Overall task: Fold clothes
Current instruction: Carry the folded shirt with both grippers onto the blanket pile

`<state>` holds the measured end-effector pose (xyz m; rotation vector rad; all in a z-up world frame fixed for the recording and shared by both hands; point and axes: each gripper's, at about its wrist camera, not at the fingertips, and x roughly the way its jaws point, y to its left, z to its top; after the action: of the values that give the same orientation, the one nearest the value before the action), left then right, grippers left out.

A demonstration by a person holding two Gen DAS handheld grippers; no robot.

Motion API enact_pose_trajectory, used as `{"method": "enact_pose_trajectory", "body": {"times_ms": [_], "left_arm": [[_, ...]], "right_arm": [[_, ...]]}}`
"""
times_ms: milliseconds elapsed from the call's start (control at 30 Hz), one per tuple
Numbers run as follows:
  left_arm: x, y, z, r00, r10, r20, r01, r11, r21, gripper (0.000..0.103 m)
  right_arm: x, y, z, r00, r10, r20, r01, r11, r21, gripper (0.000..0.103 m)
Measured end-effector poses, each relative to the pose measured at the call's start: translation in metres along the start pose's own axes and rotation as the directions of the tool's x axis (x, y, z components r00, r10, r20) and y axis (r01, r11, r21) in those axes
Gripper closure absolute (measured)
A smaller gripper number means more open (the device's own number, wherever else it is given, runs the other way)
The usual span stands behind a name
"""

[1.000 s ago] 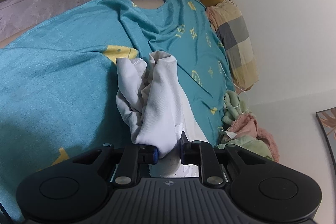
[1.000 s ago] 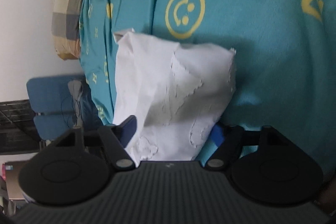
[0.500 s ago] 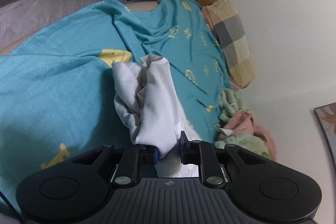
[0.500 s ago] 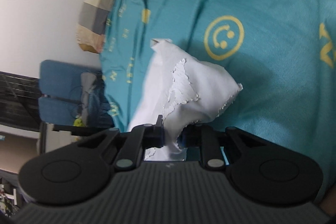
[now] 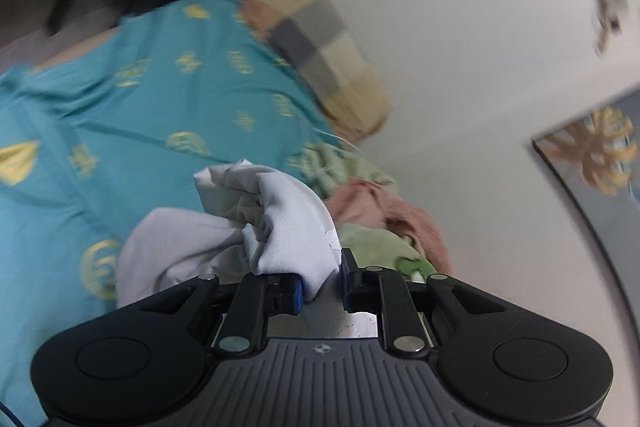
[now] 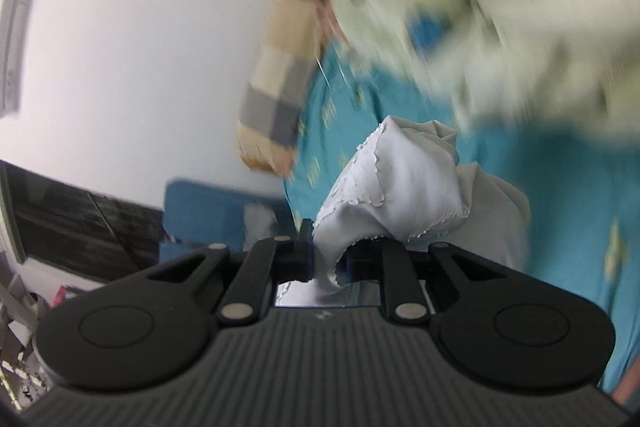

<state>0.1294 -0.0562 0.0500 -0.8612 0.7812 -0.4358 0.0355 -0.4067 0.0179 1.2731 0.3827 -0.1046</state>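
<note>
A white garment (image 5: 280, 223) hangs bunched between both grippers above a teal bedsheet (image 5: 140, 115) printed with yellow marks. My left gripper (image 5: 322, 285) is shut on one bundle of the white cloth. My right gripper (image 6: 328, 259) is shut on another part of the same white garment (image 6: 404, 183), whose cracked print shows. Both views are blurred by motion. How the rest of the garment hangs below the grippers is hidden.
A pile of pale green (image 5: 376, 243) and pink (image 5: 384, 203) clothes lies by the wall; it fills the upper right of the right wrist view (image 6: 500, 7). A checked pillow (image 5: 324, 55) leans on the white wall (image 5: 460, 27). A blue chair (image 6: 216, 211) stands beyond the bed.
Both grippers have lifted and swung toward the wall and the clothes pile, carrying the white garment. The right gripper, open one second ago, has closed on the cloth.
</note>
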Motion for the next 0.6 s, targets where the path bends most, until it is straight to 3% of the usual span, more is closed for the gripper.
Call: {"method": "enact_pose_trajectory", "body": {"times_ms": [133, 233, 333, 400, 467, 600], "left_arm": [[0.082, -0.094, 0.011, 0.993, -0.072, -0.092, 0.077, 0.996, 0.044, 0.085], [0.137, -0.161, 0.013, 0.976, -0.168, -0.142, 0.171, 0.985, 0.015, 0.085], [0.184, -0.221, 0.006, 0.957, -0.238, -0.165, 0.252, 0.965, 0.068, 0.085], [0.211, -0.242, -0.009, 0.945, -0.272, -0.181, 0.295, 0.948, 0.118, 0.085], [0.23, -0.243, -0.035, 0.938, -0.273, -0.216, 0.313, 0.932, 0.181, 0.084], [0.258, -0.205, -0.086, 0.932, -0.152, -0.33, 0.249, 0.928, 0.278, 0.084]], "right_arm": [[-0.009, 0.038, 0.098, 0.992, -0.001, 0.127, 0.01, 0.997, -0.073, 0.086], [-0.027, 0.068, 0.166, 0.972, 0.018, 0.236, 0.018, 0.988, -0.151, 0.086], [-0.042, 0.087, 0.22, 0.946, 0.022, 0.322, 0.052, 0.974, -0.22, 0.085], [-0.054, 0.08, 0.242, 0.929, 0.025, 0.37, 0.071, 0.967, -0.243, 0.085], [-0.059, 0.065, 0.251, 0.916, -0.039, 0.399, 0.152, 0.954, -0.258, 0.085], [-0.058, 0.001, 0.242, 0.916, -0.226, 0.331, 0.309, 0.925, -0.223, 0.085]]}}
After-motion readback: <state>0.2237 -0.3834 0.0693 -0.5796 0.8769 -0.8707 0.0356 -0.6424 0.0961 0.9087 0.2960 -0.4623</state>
